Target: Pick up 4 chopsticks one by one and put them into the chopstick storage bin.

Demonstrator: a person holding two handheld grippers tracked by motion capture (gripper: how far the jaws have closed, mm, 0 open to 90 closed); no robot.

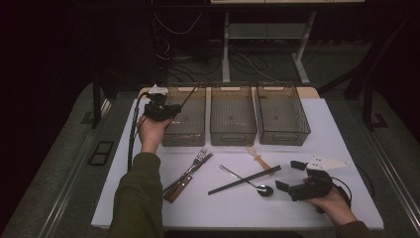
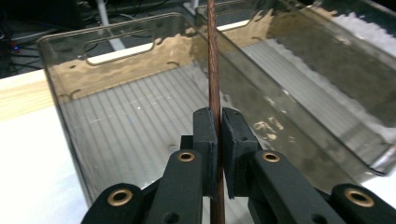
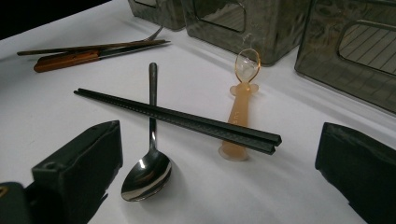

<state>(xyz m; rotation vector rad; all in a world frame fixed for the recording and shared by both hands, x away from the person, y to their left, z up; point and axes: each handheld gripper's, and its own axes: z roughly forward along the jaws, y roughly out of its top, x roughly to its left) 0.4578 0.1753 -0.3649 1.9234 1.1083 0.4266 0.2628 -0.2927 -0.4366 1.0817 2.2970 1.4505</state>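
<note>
Holding a thin brown chopstick [image 2: 214,70] pinched between its black fingers [image 2: 205,140], the left gripper [image 1: 159,110] is hovering at the near left corner of the leftmost of three smoky plastic bins [image 1: 184,134] lined up along the far side of the white counter [image 1: 237,203]. The stick is running straight out past the fingertips along the gripper's own line, its free end reaching forward and up over the bin's open ribbed floor, so the bin is lying directly ahead of and below the held stick, and I judge lowering it in lengthwise to be the coming move. The right gripper [image 1: 294,177] is resting on the counter at the near right, its fingers spread wide and grasping nothing, well apart from that bin. In front of it are lying a pair of black chopsticks [image 3: 180,120] crossing a steel spoon [image 3: 148,170] and an amber plastic spoon [image 3: 240,114], with a fork [image 1: 190,171] and a wooden-handled knife [image 1: 182,182] farther left.
</note>
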